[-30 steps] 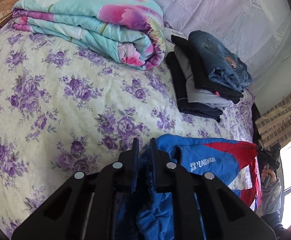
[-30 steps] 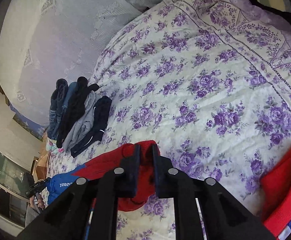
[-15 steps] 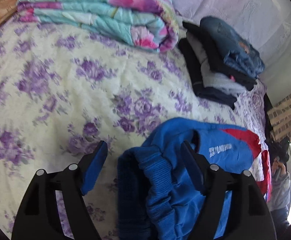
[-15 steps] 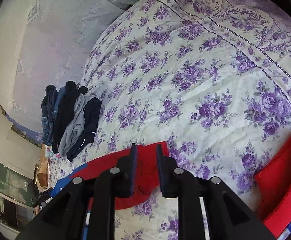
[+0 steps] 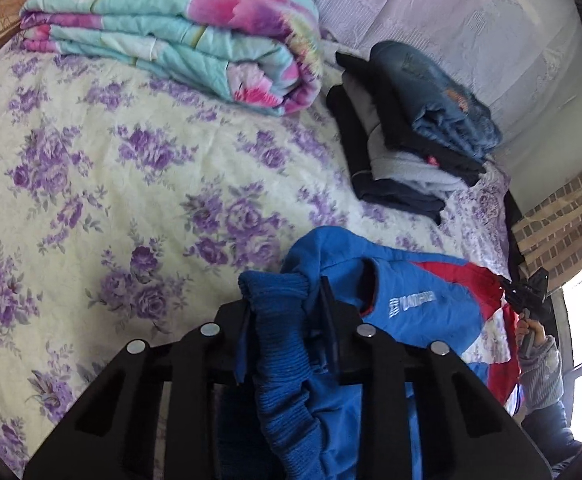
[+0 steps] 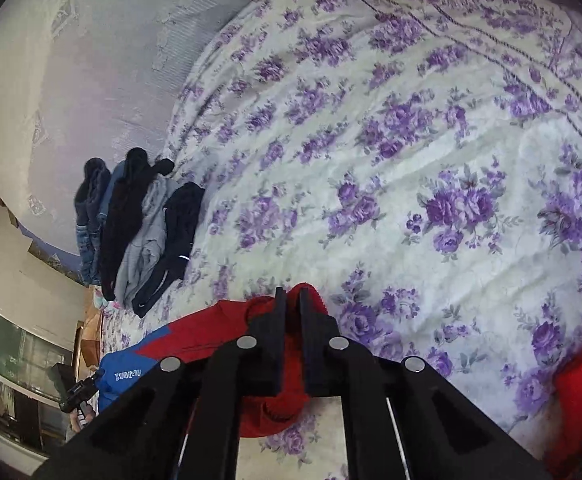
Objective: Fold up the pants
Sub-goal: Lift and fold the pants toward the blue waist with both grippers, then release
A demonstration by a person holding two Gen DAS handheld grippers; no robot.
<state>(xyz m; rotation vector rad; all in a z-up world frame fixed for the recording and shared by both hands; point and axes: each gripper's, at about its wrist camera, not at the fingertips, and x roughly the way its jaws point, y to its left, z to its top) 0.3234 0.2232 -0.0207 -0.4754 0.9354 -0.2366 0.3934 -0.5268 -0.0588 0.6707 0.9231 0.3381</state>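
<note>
Closing left gripper (image 5: 287,300) jaws pinch blue ribbed waistband of pants (image 5: 411,304) on floral bedspread (image 5: 91,184); right gripper (image 6: 289,300) jaws together, clamped on red cuff (image 6: 263,308).

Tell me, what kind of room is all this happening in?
Most likely a bedroom in a home. The work is done on a bed with a purple-flowered bedspread, a folded floral quilt lies at its far end, and a stack of folded clothes sits beside it.
</note>
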